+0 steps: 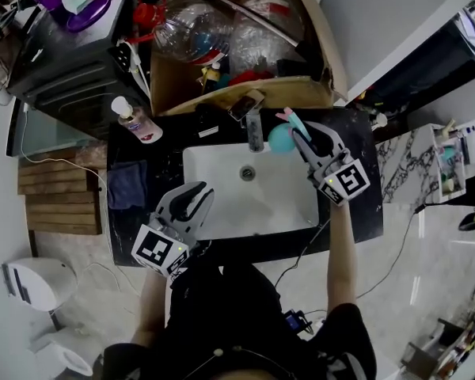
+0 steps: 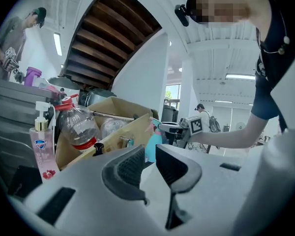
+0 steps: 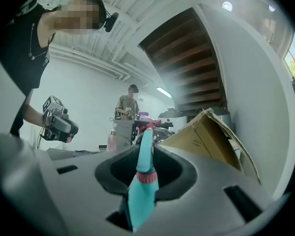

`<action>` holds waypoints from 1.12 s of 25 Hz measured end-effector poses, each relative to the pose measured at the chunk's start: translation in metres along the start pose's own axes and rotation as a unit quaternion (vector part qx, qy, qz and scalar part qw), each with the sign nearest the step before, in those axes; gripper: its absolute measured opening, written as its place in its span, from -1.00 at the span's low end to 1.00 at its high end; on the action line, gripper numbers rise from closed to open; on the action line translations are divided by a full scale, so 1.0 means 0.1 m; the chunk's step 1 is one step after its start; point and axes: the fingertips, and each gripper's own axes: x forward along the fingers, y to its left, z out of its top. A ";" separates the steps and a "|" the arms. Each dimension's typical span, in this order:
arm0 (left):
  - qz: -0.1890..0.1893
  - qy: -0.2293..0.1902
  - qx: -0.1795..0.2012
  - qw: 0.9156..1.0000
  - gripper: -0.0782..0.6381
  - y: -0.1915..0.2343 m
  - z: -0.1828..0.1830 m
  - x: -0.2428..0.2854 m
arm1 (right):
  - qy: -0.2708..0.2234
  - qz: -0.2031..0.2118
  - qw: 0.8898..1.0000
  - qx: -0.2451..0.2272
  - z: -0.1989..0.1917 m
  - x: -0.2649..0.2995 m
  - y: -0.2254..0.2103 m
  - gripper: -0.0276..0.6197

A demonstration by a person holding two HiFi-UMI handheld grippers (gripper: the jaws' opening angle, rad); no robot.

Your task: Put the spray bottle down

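Closest to me, my left gripper [image 1: 195, 200] hangs over the front left rim of the white sink [image 1: 222, 204], its jaws a little apart with nothing between them. Farther on, my right gripper [image 1: 303, 138] is clamped on the teal spray bottle [image 1: 280, 138], whose pink-collared neck runs between the jaws, at the sink's back right corner just beside the faucet [image 1: 254, 131]. Behind that stands the cardboard box [image 1: 222, 95] with clear plastic bottles [image 1: 182, 26] inside.

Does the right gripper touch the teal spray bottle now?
Touching. In the right gripper view, the right gripper has its jaws closed on the neck of the spray bottle.
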 end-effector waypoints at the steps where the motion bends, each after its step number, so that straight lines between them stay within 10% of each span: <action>1: 0.004 0.003 -0.001 1.000 -0.58 0.03 -0.02 0.00 | 0.002 0.002 1.000 0.000 -0.04 0.03 -0.04 -0.64; 28: 0.058 0.045 -0.031 0.997 -0.58 0.28 -0.34 0.13 | 0.024 0.043 0.998 0.048 -0.68 0.51 -0.50 -0.62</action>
